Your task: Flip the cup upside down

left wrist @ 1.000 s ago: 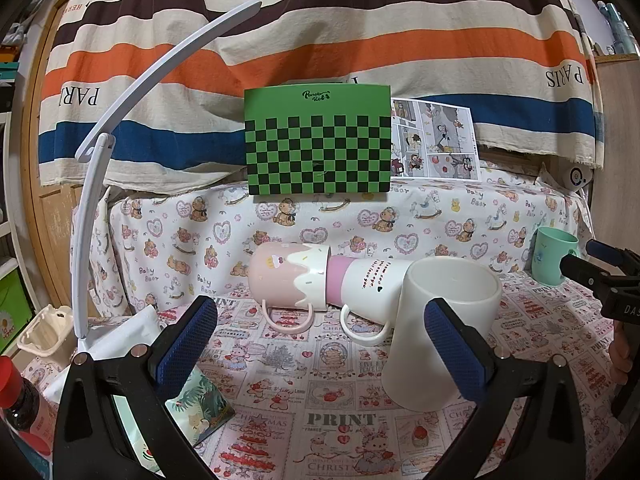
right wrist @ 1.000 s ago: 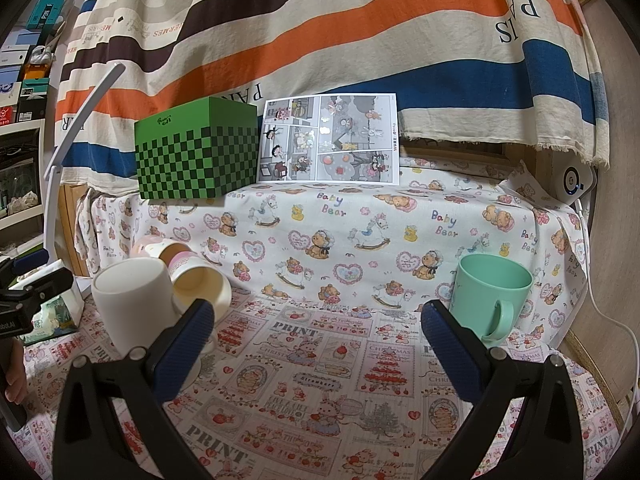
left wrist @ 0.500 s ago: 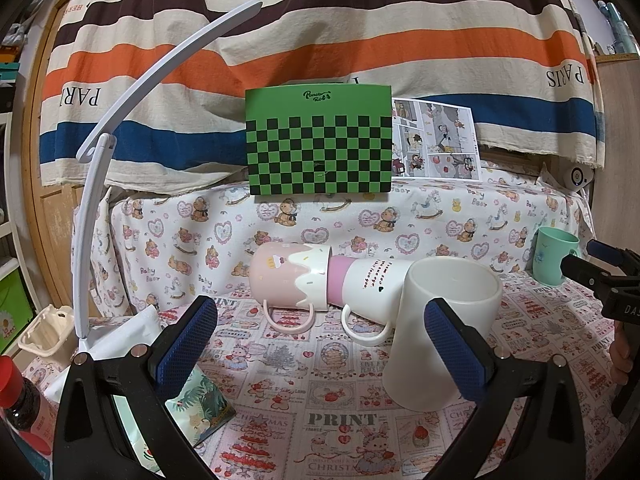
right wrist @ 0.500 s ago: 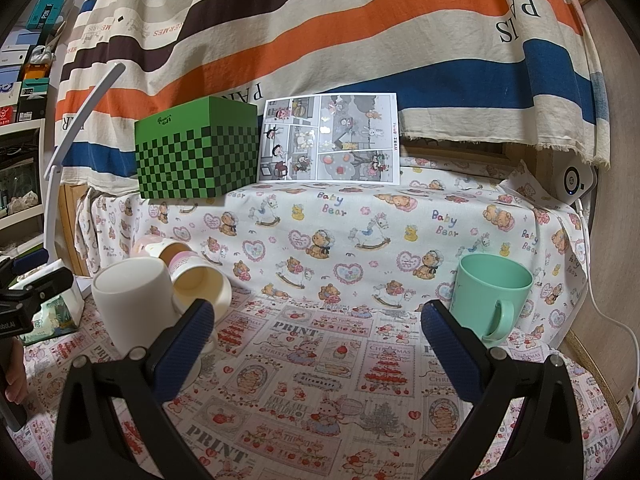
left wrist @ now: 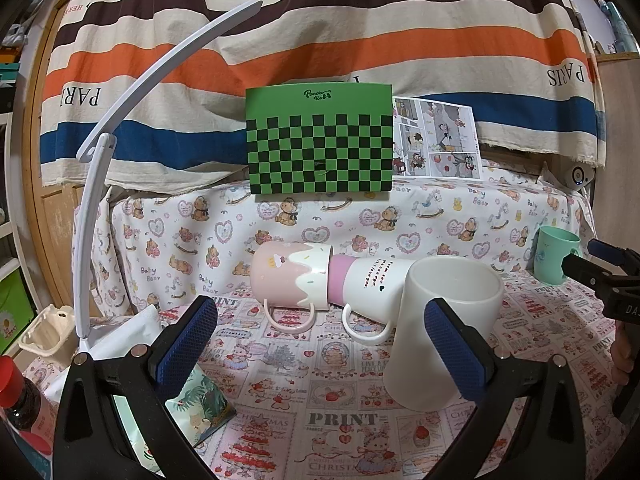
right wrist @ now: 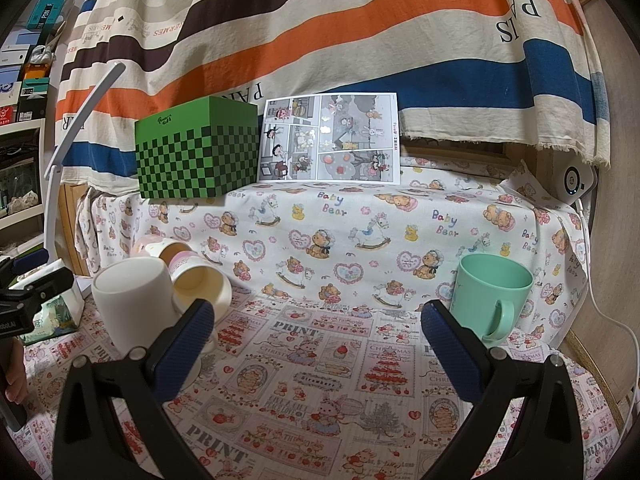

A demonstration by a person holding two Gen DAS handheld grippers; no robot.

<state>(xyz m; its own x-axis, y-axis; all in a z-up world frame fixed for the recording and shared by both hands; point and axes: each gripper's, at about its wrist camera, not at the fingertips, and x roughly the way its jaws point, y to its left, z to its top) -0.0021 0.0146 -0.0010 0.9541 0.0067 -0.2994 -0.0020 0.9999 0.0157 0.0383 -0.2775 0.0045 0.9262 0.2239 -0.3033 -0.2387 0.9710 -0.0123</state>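
Printed tablecloth (left wrist: 304, 380) w/ upright white cup (left wrist: 440, 332), untouched.

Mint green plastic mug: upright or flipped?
Upright. The mint green plastic mug has its open rim at top and its base on the cloth.

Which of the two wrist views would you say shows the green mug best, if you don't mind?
The right wrist view: the green mug stands upright, large, handle and open mouth plain. In the left wrist view it is small at the far right edge, partly behind the right gripper.

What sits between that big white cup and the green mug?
Nothing but printed tablecloth between white cup and green mug, seen in the right wrist view.
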